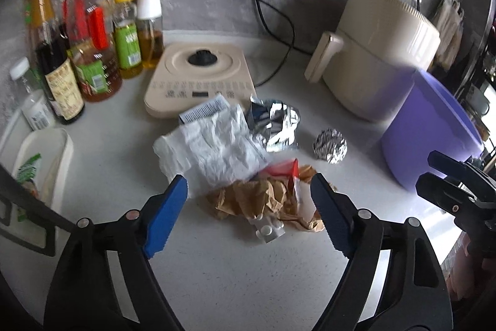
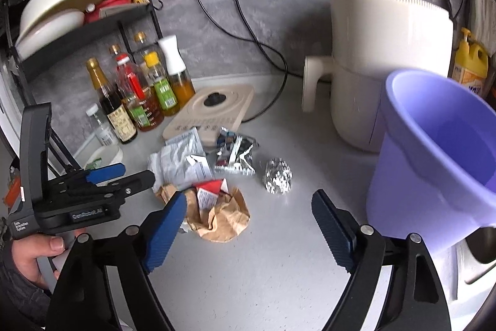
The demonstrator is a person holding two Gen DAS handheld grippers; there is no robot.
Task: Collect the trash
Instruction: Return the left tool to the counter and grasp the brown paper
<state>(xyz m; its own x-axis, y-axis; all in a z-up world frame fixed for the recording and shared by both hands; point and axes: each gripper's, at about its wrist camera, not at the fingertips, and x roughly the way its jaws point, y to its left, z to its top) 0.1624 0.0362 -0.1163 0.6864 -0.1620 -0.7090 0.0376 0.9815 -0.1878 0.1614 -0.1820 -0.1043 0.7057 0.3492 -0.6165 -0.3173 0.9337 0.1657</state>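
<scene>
Both sets of fingers are standing released, grasping nothing. The left gripper (image 1: 248, 200) is straddling the crumpled brown paper (image 1: 263, 200) on the worktop (image 1: 217, 284), likely lining up a pick. The purple bin (image 2: 434, 160) is waiting just right of the pile, with the right gripper (image 2: 248, 216) hovering beside it.

Both grippers are black plastic: the left gripper (image 1: 249, 207) and right gripper (image 2: 249, 222) carry ribbed blue pads (image 2: 164, 233), silver rivets, white lettering; lower left, seemingly a dark sleeve.

Shiny crumpled foil ball (image 1: 329, 149)
</scene>
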